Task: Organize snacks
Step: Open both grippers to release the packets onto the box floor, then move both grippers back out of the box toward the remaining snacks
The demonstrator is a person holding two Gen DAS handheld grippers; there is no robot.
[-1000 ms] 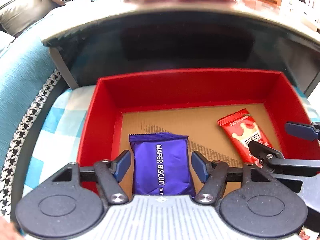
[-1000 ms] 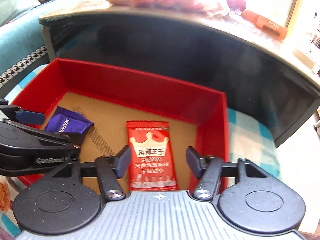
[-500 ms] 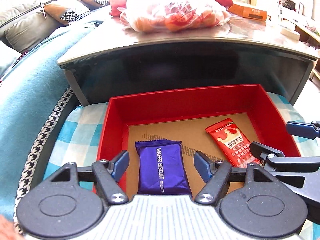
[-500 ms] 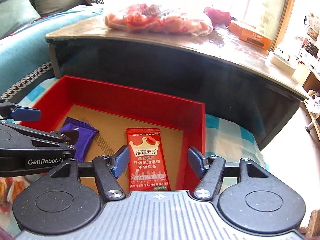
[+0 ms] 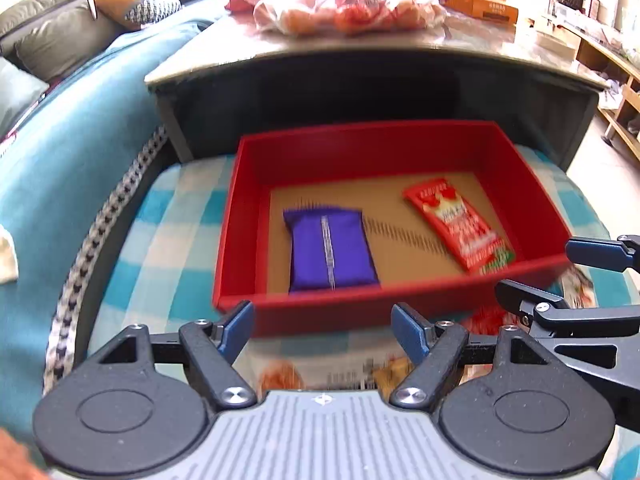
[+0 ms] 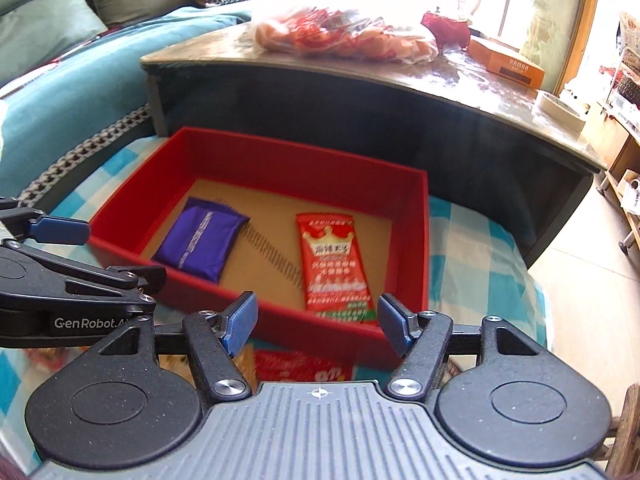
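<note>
We see a red box [image 5: 520, 184] on a checked cloth [image 5: 168, 240], in front of a dark low table [image 6: 360, 112]. Inside it a purple packet [image 5: 330, 248] lies at the left and a red packet [image 5: 456, 224] at the right, well apart. Our left gripper [image 5: 322, 330] and right gripper [image 6: 318, 320] hang near the box's near wall, jaws spread and holding nothing. More packets [image 6: 304, 366] lie below the grippers, mostly hidden and blurred. A plastic bag [image 6: 344, 28] sits on the table, its contents hard to make out.
</note>
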